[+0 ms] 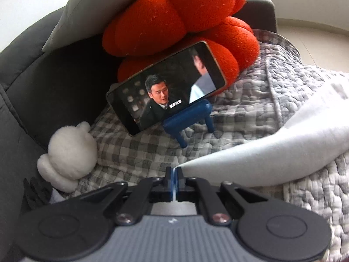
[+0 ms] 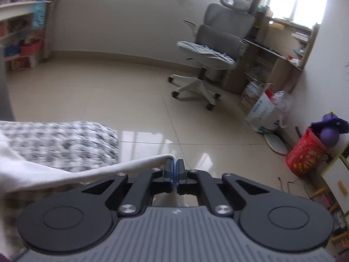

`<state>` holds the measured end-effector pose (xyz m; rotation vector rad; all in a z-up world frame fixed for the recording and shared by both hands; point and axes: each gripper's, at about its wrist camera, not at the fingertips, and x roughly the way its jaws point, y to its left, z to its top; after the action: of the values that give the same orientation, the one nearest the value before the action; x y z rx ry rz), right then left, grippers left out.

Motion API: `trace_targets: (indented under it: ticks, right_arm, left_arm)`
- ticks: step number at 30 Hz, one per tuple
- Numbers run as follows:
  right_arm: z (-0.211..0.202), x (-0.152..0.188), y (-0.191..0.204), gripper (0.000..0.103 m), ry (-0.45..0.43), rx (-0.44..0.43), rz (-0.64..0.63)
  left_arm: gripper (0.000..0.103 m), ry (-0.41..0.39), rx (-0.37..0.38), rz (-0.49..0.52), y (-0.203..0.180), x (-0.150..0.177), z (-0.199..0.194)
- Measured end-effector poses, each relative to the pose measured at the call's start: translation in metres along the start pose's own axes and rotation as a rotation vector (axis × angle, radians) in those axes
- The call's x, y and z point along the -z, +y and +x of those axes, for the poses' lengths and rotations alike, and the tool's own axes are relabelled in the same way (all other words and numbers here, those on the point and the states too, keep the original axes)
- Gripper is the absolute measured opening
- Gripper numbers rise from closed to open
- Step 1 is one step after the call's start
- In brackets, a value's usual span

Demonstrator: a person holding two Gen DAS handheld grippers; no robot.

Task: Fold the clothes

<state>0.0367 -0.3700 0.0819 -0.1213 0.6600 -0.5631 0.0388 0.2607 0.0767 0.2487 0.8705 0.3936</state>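
We hold the plain white cloth garment (image 1: 272, 144) with both claws clamped on its edge, the left gripper (image 1: 173, 170) and the right gripper (image 2: 174, 163). It hangs stretched between them above the grey quilted blanket (image 1: 294, 87), probably so we can lay a straight fold.

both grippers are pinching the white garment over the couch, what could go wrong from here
The left gripper holds the white garment close to the phone, which leans on a small blue stand; a swing of cloth could knock it over. The right gripper pinches only a thin edge out past the quilt, over the floor, so that corner might slip and drop there.
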Motion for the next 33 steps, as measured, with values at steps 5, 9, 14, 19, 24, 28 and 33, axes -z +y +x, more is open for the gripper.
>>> trace_targets:
  ticks: [5, 9, 14, 19, 24, 28, 33]
  right_arm:
    - [-0.006, 0.012, 0.011, 0.019, -0.007, -0.048, 0.015]
    - [-0.04, 0.019, 0.016, 0.046, -0.038, -0.095, -0.018]
    - [-0.09, 0.036, 0.023, 0.046, 0.007, -0.312, -0.063]
    - [-0.139, 0.058, 0.032, 0.046, 0.119, -0.541, -0.014]
    - [-0.188, 0.076, 0.04, 0.046, 0.157, -0.665, -0.023]
    - [-0.202, 0.094, 0.045, 0.046, 0.179, -0.66, -0.076]
    - [-0.204, 0.125, 0.041, 0.047, 0.235, -0.68, -0.149]
  left_arm:
    - [0.016, -0.012, 0.015, 0.004, 0.006, 0.006, -0.017]
    - [0.026, -0.041, 0.113, 0.011, 0.014, 0.022, -0.051]
    - [0.033, -0.047, 0.38, 0.031, 0.005, 0.056, -0.108]
    - [0.035, 0.001, 0.55, 0.063, -0.036, 0.091, -0.142]
    - [0.035, 0.057, 0.59, 0.084, -0.068, 0.119, -0.151]
    - [0.035, 0.106, 0.614, 0.08, -0.079, 0.132, -0.146]
    - [0.03, 0.132, 0.616, 0.092, -0.088, 0.143, -0.142]
